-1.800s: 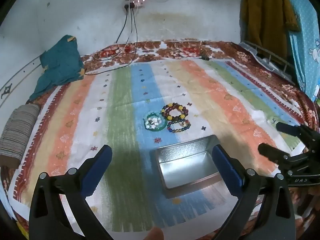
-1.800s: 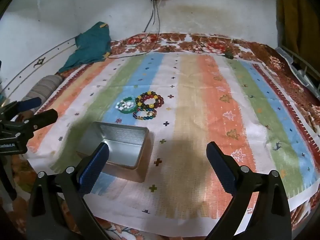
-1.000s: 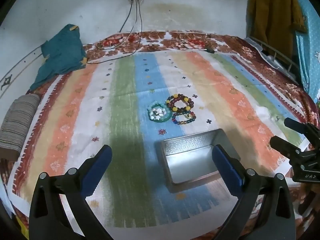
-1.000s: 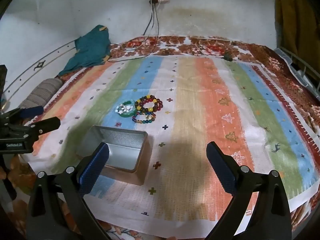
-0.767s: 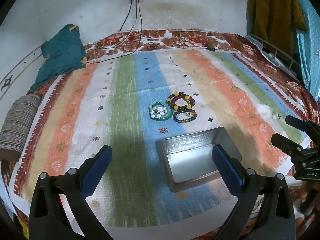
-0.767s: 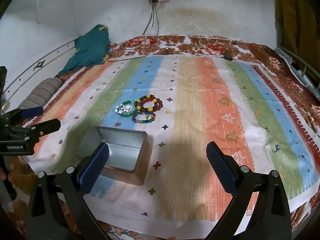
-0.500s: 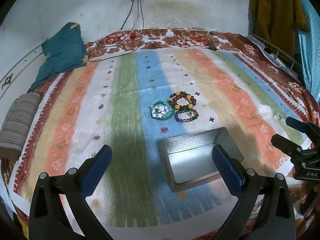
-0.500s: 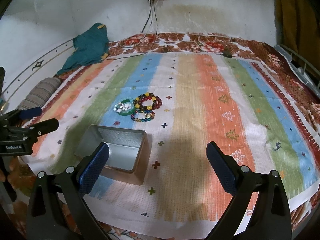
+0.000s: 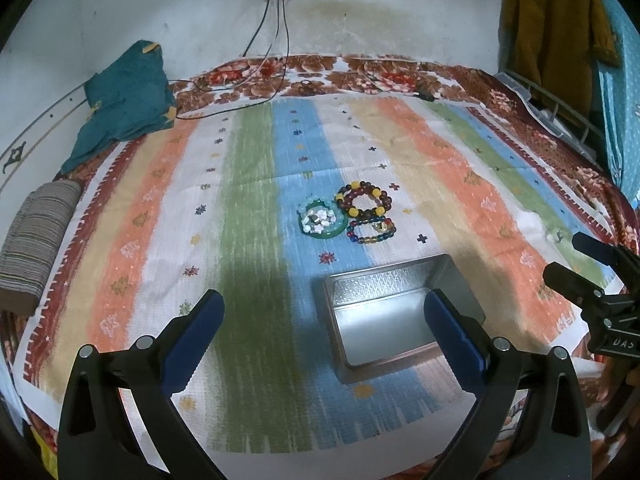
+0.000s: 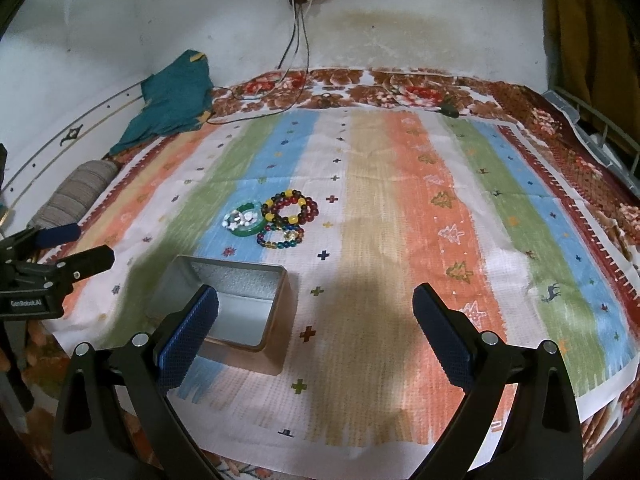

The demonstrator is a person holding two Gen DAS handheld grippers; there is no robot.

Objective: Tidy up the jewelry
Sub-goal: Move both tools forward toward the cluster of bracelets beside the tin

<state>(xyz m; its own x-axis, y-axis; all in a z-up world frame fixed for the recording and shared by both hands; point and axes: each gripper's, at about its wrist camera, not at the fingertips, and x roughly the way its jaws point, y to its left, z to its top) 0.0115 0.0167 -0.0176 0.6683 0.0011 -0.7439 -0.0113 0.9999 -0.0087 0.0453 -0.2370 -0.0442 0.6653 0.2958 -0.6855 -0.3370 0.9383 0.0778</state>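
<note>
Task not yet begun: three bracelets (image 9: 347, 215) lie clustered on the striped bedspread (image 9: 440, 184), just beyond the empty metal tin (image 9: 394, 312). Left gripper (image 9: 322, 332) and right gripper (image 10: 314, 328) are held wide apart, nothing grasped (all bracelets remain to be boxed).

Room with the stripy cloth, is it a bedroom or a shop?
Probably a bedroom in a home. The striped cloth covers a bed with a floral blanket beneath, a rolled bolster lies at its edge, and clothes hang by the wall.
</note>
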